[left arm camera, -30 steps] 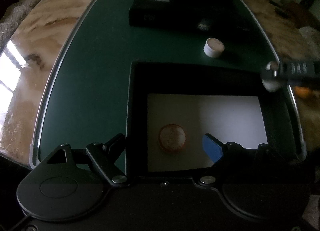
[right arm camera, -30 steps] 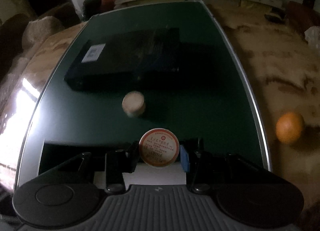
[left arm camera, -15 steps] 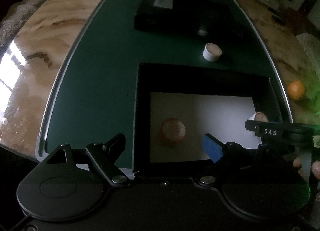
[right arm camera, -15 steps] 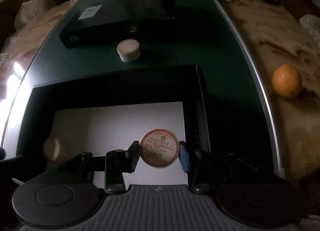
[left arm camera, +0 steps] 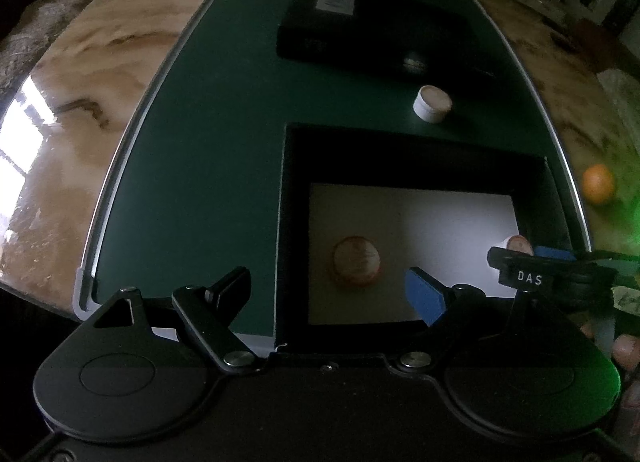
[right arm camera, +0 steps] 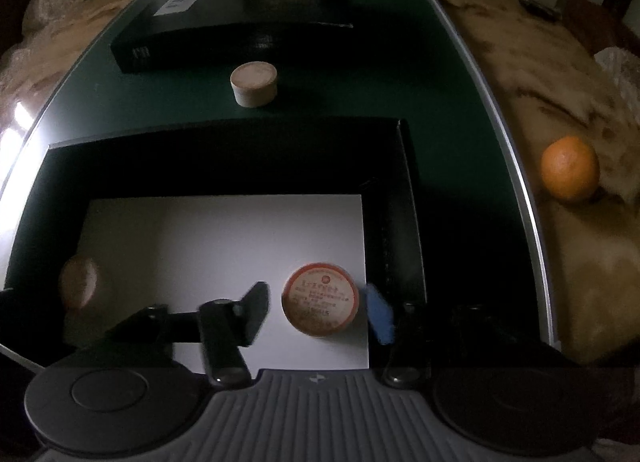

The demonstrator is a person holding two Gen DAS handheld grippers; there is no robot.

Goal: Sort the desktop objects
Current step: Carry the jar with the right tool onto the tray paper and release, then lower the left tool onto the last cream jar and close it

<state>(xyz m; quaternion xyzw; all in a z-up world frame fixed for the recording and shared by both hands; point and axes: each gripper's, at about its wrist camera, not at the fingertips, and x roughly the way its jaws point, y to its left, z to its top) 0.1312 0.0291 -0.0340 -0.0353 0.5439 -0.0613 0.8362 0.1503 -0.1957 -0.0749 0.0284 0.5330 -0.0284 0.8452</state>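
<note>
Right tool (right arm camera: 316,308) has opened, freeing tin (right arm camera: 319,299)

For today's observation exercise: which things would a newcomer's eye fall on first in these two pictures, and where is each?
The black box with its bright white floor, near the front of the green mat. An orange-rimmed round tin lies inside, between the right gripper's open fingers. An orange sits off the mat, on the marble top to the right.

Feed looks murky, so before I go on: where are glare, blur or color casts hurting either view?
Left wrist view: window glare on the marble tabletop at left, a green cast at the right edge, dim overall. Right wrist view: the right claw is motion-blurred beside the orange-lidded jar; the black box walls are deep in shadow.
</note>
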